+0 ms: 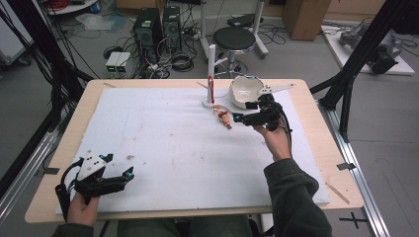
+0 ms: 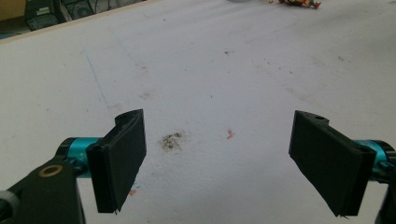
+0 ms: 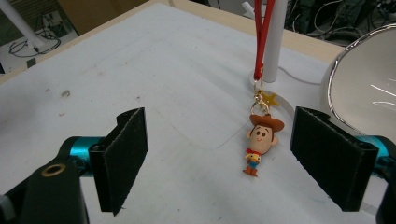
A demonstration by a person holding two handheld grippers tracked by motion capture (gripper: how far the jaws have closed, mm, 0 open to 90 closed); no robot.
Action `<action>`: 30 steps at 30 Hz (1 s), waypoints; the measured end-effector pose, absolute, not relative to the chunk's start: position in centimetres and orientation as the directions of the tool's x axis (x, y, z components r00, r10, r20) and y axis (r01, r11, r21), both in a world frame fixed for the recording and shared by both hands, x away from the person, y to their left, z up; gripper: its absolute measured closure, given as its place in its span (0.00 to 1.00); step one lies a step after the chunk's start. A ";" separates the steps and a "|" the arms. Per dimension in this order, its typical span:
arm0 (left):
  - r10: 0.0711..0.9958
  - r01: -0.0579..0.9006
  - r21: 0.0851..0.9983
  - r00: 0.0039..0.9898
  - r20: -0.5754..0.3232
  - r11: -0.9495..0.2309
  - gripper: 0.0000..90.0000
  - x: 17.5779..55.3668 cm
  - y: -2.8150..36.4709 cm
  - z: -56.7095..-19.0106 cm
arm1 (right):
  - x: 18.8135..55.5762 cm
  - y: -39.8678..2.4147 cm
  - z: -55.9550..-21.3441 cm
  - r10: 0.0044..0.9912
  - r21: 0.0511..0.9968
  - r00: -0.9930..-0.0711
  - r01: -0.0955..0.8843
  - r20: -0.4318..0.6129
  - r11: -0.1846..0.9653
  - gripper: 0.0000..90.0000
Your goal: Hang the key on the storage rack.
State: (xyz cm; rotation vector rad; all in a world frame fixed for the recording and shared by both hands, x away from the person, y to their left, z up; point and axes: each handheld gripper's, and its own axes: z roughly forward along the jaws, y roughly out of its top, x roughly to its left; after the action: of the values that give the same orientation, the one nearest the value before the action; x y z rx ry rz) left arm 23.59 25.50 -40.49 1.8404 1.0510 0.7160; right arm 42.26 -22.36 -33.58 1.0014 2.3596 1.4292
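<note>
Right gripper sat far right on white table cover, jaws spread wide, nothing between them. I saw cowboy figurine keychain lying flat just ahead of them (nearer one jaw), red lanyard running up white post. White bowl stood beside post. Left gripper rested near front left corner, jaws likewise spread, empty; small dirty smudge ahead on cover.

A lab: computer towers and tangled cables on the floor, black frame struts around the table.
</note>
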 end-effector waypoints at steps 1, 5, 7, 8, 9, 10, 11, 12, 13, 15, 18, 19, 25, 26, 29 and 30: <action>0.877 0.373 0.890 0.478 0.058 -0.262 0.22 23.6 25.5 -40.5 | 42.2 -22.4 -33.6 0.645 0.843 -0.747 0.445 0.164 0.301 0.20; 0.879 0.375 0.890 0.474 0.058 -0.261 0.22 23.6 25.6 -40.5 | 42.0 -22.7 -33.6 0.649 0.844 -0.744 0.444 0.160 0.300 0.19; 0.879 0.374 0.890 0.473 0.058 -0.260 0.22 23.6 25.6 -40.5 | 41.8 -22.8 -33.6 0.650 0.846 -0.743 0.441 0.157 0.299 0.19; 0.879 0.374 0.891 0.473 0.057 -0.259 0.22 23.6 25.6 -40.5 | 41.8 -22.8 -33.6 0.650 0.848 -0.744 0.438 0.155 0.299 0.19; 0.879 0.374 0.891 0.473 0.057 -0.259 0.22 23.6 25.6 -40.5 | 41.7 -22.8 -33.5 0.651 0.845 -0.743 0.442 0.157 0.300 0.19; 0.878 0.374 0.890 0.475 0.058 -0.261 0.22 23.6 25.6 -40.5 | 41.7 -22.8 -33.5 0.650 0.849 -0.745 0.433 0.148 0.304 0.19; 0.879 0.374 0.890 0.474 0.059 -0.262 0.22 23.6 25.6 -40.5 | 41.6 -22.9 -33.5 0.651 0.848 -0.743 0.436 0.152 0.300 0.19; 0.878 0.374 0.890 0.474 0.059 -0.261 0.22 23.6 25.6 -40.5 | 41.5 -22.9 -33.5 0.651 0.849 -0.744 0.434 0.150 0.301 0.18; 0.878 0.373 0.890 0.474 0.058 -0.261 0.22 23.6 25.6 -40.5 | 41.5 -22.9 -33.5 0.651 0.850 -0.744 0.433 0.149 0.300 0.18; 0.879 0.374 0.891 0.474 0.055 -0.258 0.22 23.6 25.6 -40.5 | 41.4 -23.0 -33.6 0.653 0.849 -0.744 0.432 0.145 0.305 0.17; 0.879 0.373 0.892 0.473 0.054 -0.256 0.22 23.6 25.6 -40.5 | 41.2 -23.2 -33.7 0.656 0.846 -0.741 0.435 0.142 0.309 0.17; 0.879 0.373 0.892 0.473 0.055 -0.256 0.22 23.6 25.6 -40.5 | 41.1 -23.2 -33.8 0.658 0.845 -0.739 0.438 0.145 0.306 0.17; 0.878 0.374 0.891 0.475 0.054 -0.257 0.22 23.6 25.6 -40.5 | 40.7 -23.8 -34.0 0.667 0.848 -0.731 0.438 0.143 0.298 0.17; 0.879 0.374 0.891 0.474 0.055 -0.257 0.22 23.6 25.6 -40.5 | 40.6 -23.9 -34.0 0.667 0.849 -0.732 0.434 0.138 0.302 0.17; 0.880 0.374 0.891 0.473 0.056 -0.257 0.22 23.6 25.6 -40.5 | 40.5 -24.1 -34.0 0.671 0.851 -0.730 0.430 0.131 0.302 0.17; 0.879 0.374 0.891 0.473 0.055 -0.257 0.22 23.6 25.6 -40.5 | 40.3 -24.2 -34.0 0.672 0.848 -0.728 0.436 0.135 0.302 0.17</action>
State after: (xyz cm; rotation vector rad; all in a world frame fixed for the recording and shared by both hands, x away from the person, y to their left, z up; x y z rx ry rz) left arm 23.64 25.59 -40.47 1.8356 1.0551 0.7187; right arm 40.32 -24.21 -34.04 1.0131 2.3258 1.3935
